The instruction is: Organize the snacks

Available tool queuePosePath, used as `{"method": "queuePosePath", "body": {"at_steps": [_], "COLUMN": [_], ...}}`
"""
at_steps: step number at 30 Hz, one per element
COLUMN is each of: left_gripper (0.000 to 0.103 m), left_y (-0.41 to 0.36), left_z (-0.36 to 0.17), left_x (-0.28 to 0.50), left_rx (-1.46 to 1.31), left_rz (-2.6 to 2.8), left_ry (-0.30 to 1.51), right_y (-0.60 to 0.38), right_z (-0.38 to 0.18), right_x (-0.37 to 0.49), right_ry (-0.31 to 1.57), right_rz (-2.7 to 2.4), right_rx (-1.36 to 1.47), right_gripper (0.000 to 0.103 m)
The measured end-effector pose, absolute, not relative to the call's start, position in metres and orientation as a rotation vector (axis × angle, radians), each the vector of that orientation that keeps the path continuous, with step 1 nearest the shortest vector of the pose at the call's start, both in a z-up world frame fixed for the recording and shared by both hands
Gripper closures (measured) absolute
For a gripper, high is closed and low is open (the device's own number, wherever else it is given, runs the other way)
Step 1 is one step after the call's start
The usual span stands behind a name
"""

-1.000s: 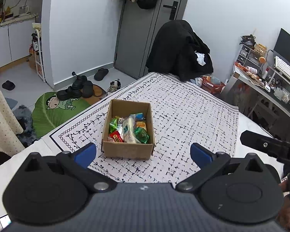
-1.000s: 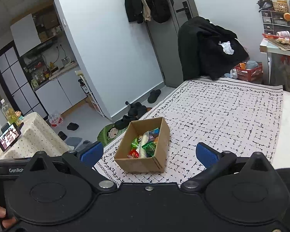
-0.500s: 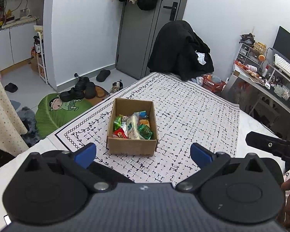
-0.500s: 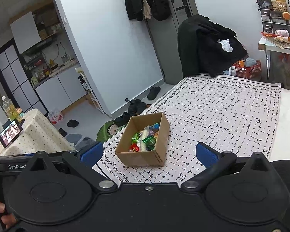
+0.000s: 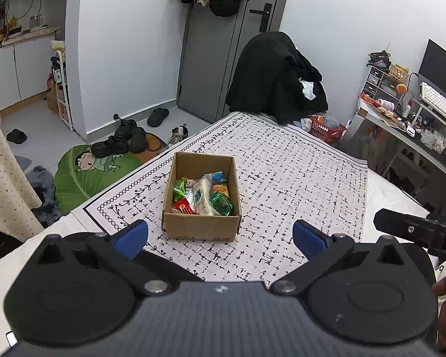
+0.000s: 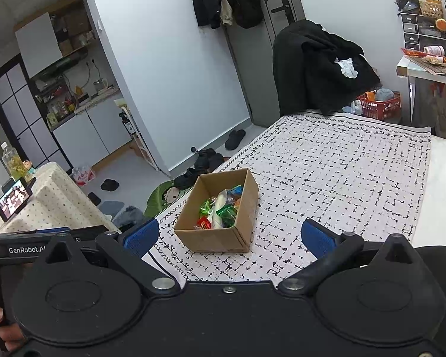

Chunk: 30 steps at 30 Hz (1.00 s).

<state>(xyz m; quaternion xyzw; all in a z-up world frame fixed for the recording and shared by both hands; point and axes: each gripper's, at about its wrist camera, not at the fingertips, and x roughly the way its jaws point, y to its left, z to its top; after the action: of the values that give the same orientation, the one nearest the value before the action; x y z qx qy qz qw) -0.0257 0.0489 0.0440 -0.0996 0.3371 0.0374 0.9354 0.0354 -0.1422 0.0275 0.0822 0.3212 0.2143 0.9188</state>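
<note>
Snacks [image 5: 203,197]: inside cardboard box [image 5: 201,225], 12 o'clock of both grippers
Left gripper [image 5: 220,236]: jaws spread, empty
Right gripper [image 6: 228,236]: jaws spread, empty

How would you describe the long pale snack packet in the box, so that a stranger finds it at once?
Look at the patterned tablecloth and the open cardboard box standing on it. Among the snacks inside, the pale packet lies lengthwise along the middle. It is whitish and the longest; its neighbours are small green, red and orange packets.
</note>
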Motion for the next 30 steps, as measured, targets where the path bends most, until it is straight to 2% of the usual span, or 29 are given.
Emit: {"method": "queuePosePath", "body": {"at_steps": [30], "left_gripper": [0.0], "left_y": [0.0479], "left_z": [0.0448], "left_x": [-0.0234], "left_rx": [-0.199], "left_rz": [0.078], "left_ry": [0.691], "right_y": [-0.1321], "right_z": [0.0319], "right_x": [0.0347], "right_ry": [0.663], "right_rz": [0.424], "right_rx": [0.117], "right_gripper": [0.0]}}
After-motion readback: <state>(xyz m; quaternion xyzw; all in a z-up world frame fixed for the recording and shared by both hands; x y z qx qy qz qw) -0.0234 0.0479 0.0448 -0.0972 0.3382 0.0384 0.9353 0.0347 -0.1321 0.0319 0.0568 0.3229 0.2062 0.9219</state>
